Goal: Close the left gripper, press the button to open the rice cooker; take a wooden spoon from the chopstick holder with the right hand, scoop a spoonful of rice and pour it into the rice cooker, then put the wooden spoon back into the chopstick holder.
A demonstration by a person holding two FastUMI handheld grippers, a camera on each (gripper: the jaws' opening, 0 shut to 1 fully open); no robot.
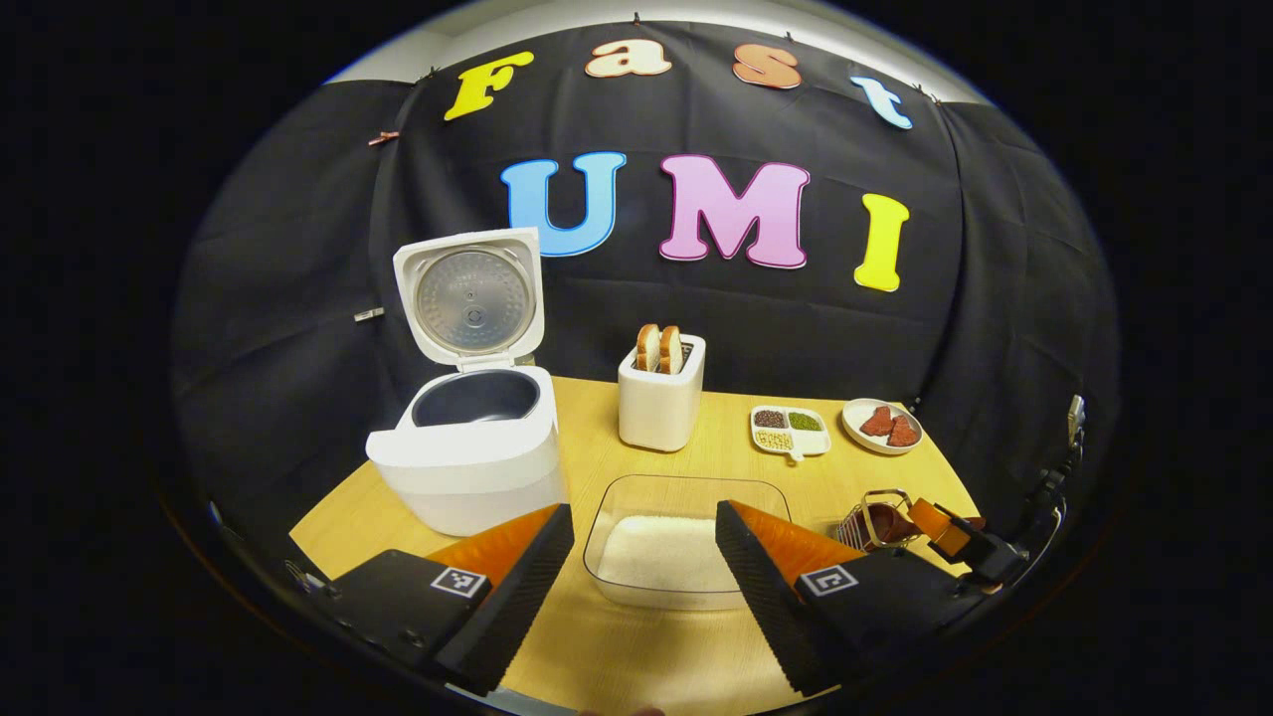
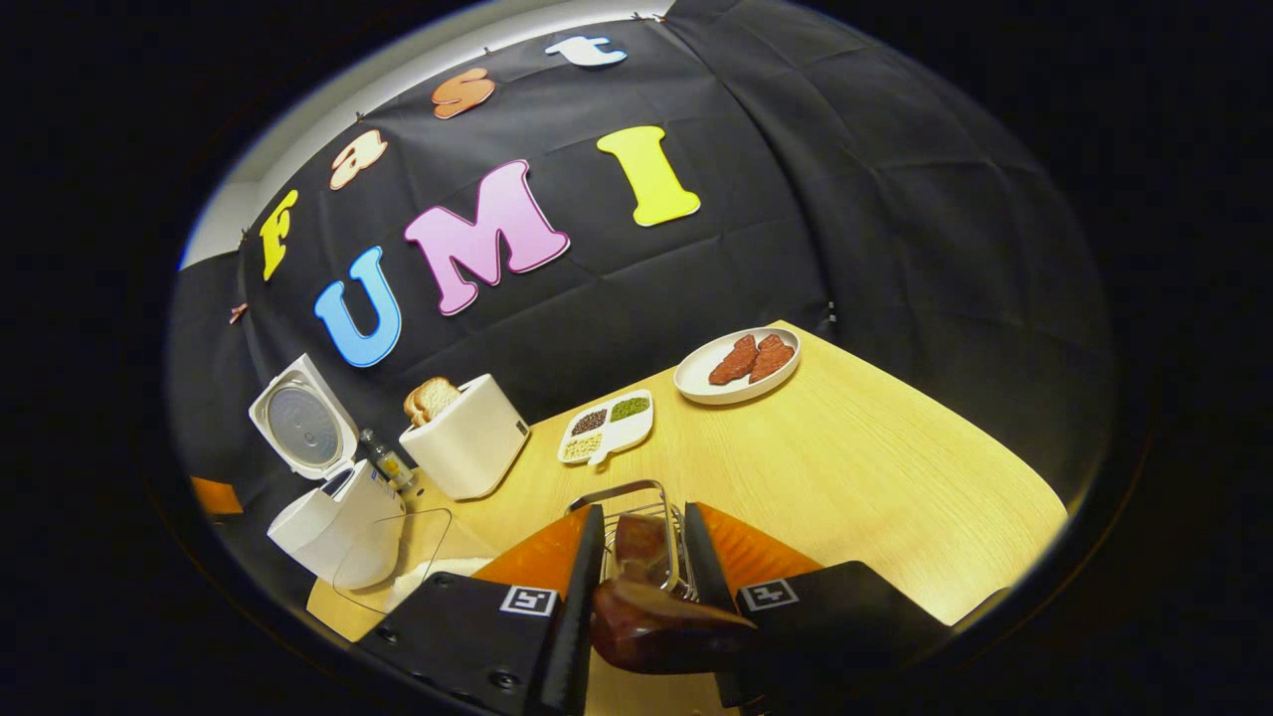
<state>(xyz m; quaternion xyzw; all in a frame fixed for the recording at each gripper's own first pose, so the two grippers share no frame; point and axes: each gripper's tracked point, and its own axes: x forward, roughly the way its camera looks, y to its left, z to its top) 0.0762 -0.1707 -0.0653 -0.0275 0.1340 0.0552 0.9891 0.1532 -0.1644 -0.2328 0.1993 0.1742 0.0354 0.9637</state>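
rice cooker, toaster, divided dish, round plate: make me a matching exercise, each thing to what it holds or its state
Things:
1. rice cooker
2. toaster
3. divided dish
4. round plate

States:
A. two reddish pieces on it
B. lid up, pot bare inside
C. two bread slices standing in it
D. three sorts of beans or grains, each in its own compartment

Pairs: 1-B, 2-C, 3-D, 4-A

Toaster (image 1: 660, 406); sectioned dish (image 1: 791, 431); plate (image 1: 881, 426)
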